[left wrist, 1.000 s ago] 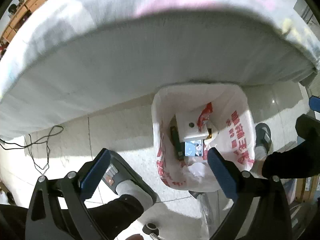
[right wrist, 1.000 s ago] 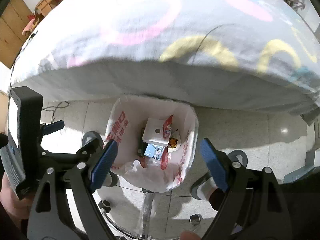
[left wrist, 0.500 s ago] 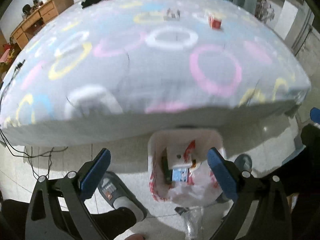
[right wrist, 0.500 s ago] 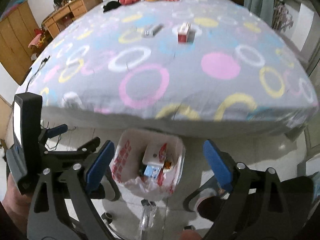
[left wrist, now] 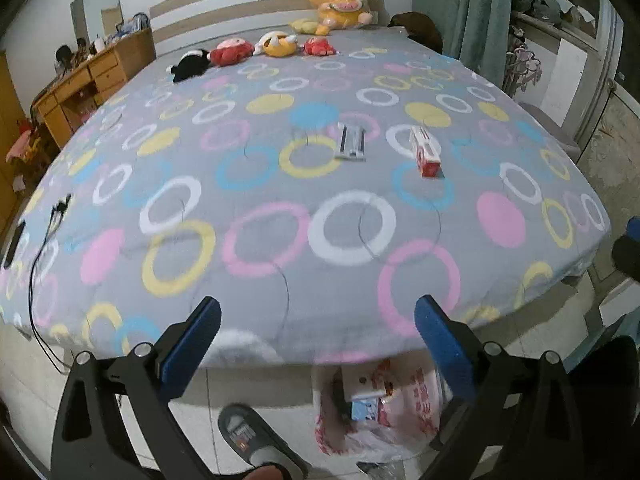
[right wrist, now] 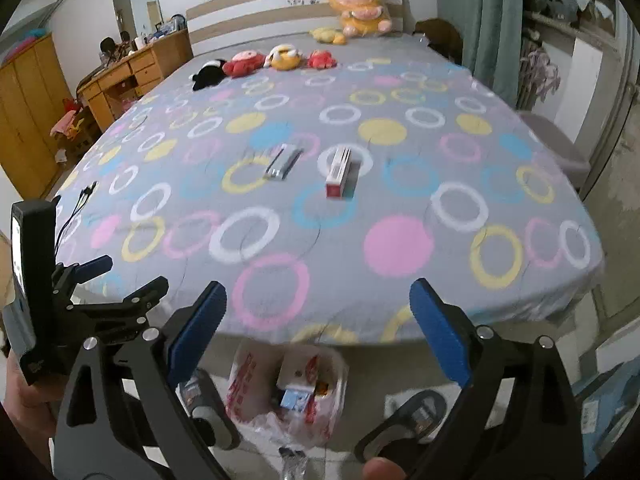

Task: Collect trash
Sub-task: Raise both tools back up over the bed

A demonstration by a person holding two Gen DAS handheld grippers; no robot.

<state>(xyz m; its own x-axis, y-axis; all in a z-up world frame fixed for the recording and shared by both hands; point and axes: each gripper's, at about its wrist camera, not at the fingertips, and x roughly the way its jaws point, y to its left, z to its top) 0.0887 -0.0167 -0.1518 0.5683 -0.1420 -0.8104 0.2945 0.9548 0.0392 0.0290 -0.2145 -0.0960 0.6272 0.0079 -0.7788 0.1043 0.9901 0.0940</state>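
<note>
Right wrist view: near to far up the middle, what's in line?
Trash bag on the floor → red-and-white box on the bedspread → red plush → big yellow plush at the headboard.

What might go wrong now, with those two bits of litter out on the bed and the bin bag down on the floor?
The red and white box and the silvery wrapper lie well in from the bed's edge, so reaching could be a stretch. The wrapper lies flat on the soft cover, so a tool may pinch fabric with it. The trash bag sits partly under the bed edge beside a slippered foot, so a dropped piece could miss.
</note>
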